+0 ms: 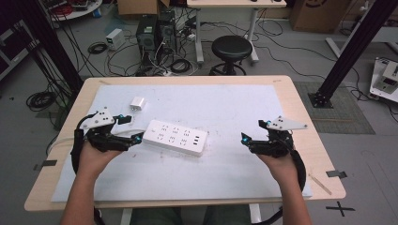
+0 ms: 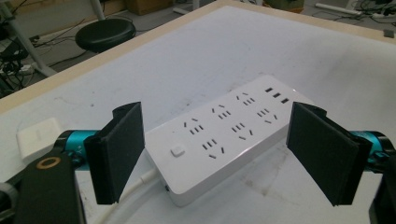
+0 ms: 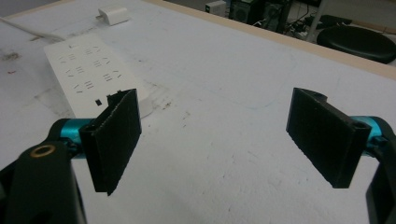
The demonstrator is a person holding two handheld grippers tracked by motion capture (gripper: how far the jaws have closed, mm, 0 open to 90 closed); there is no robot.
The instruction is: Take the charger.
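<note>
Lying flat, power strip: a white power strip (image 1: pixel 174 137) is seen on the white mat (image 1: pixel 225 101) slightly left of the table's middle, sockets up, its long axis running left to right with the right end angled a little nearer.
Cord: a white cable (image 2: pixel 135 186) is seen leaving the strip's left end, beside the left gripper's jaw.
Left gripper: the left gripper (image 1: pixel 129 130) is held at the table's left side, jaws spread wide and empty (the strip's left end, with its small square button (image 2: pixel 177 151), is framed between them in the left gripper view), pointing right at the strip and just short of it.
Right gripper: the right gripper (image 1: pixel 252 131) is held at the right side, well apart from the strip, jaws likewise parted with nothing between them; bare mat is seen beyond them in the right gripper view.
Charger: a small white adapter (image 1: pixel 138 103) is seen on the mat, farther away than the strip's left end and apart from it.
Table: a light wooden table (image 1: pixel 300 112) is covered by the mat.
Background: a black round stool (image 1: pixel 231 48) is seen on the floor beyond the far edge, with tangled cables around it.
</note>
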